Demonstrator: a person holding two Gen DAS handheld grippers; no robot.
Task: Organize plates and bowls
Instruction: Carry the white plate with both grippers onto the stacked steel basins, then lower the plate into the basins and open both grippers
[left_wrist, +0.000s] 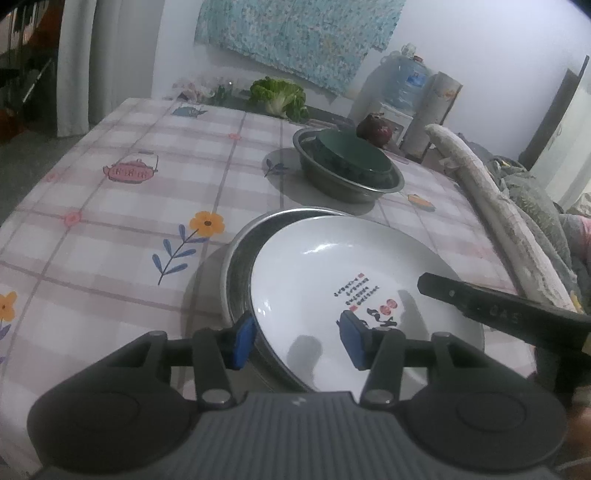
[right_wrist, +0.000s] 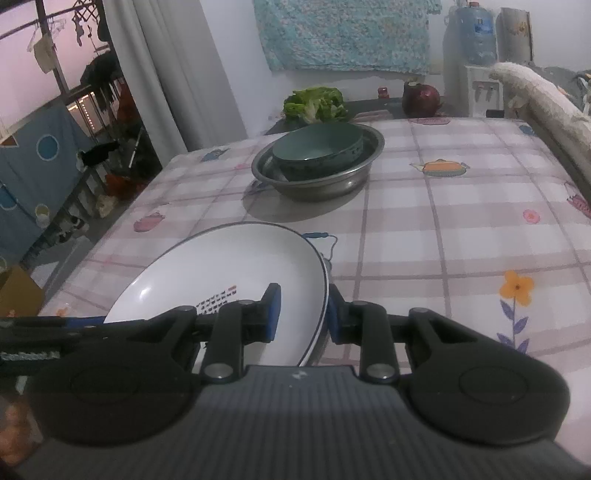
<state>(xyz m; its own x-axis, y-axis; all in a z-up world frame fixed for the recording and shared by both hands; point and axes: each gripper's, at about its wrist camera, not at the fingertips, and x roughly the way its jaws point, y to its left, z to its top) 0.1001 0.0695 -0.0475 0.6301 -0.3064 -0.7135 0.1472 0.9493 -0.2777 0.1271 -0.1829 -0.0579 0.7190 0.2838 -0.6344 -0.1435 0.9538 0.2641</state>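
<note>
Evidently both grippers steady the white printed ceramic plate (left_wrist: 332, 280) over the steel basin (left_wrist: 240, 258): left gripper (left_wrist: 297, 341) straddles both rims at seven o'clock, whether pressing I cannot tell; right gripper (right_wrist: 303, 314) clenches the plate's rim at three o'clock.

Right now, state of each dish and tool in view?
White plate: tilted, leaning in the near metal basin, gripped at both sides.
Near metal basin: upright on table.
Green bowl: tilted inside far metal basin.
Left tool: straddles plate-and-basin rim.
Right tool: closed on plate rim.
</note>
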